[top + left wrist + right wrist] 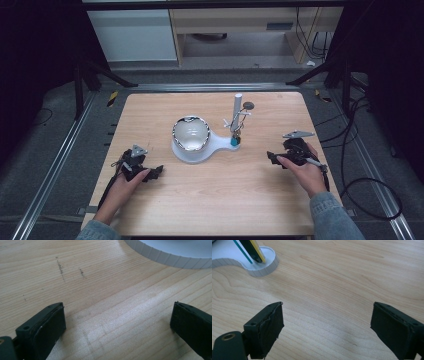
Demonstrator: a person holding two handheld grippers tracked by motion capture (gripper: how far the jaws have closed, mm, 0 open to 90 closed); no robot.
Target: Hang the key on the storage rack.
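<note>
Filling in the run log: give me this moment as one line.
left gripper: open, empty, on table | right gripper: open, empty | bowl: on white base, untouched

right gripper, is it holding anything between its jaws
No, the right gripper has its jaws spread wide with bare wooden table between them, and the white base lies apart.

Probably a lab or test bay: wooden worktop (pixel 215 200) inside a dark metal frame (pixel 80 85); loose cables (pixel 360 150) on grey floor (pixel 50 150).
</note>
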